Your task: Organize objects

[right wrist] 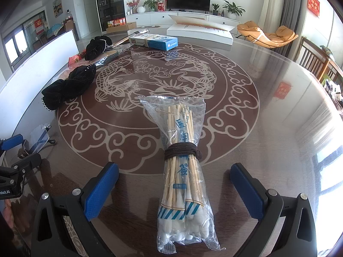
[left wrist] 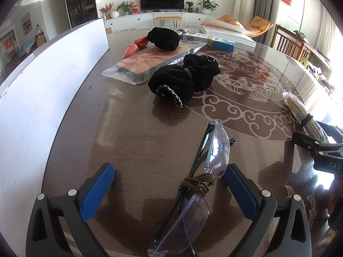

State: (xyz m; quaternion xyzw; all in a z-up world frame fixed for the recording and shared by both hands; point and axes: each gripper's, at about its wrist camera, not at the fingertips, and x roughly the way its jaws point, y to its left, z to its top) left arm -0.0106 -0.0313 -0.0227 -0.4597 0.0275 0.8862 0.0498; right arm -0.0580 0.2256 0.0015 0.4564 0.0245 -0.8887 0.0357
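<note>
Left hand-held gripper: blue pads spread wide, nothing pressed. Between them, lying on the table, two pairs of clear safety glasses bound together with a brown elastic cord; the bundle sits closer to the right pad but whether it touches is unclear.

Right hand-held gripper: pads likewise wide apart, gripping nothing. A plastic bag of cotton swabs lies lengthwise between them, clear of both pads, cotton tips toward the camera, wooden sticks pointing away, a dark cord wound around its middle.

Farther out, left side: a black velvet scrunchie bundle on the glossy table. Behind it, a flat red-orange packet in clear wrap, with another black scrunchie resting on top.

Far edge: a blue-and-white carton, then a white flat box. A white board stands along the left rim.
</note>
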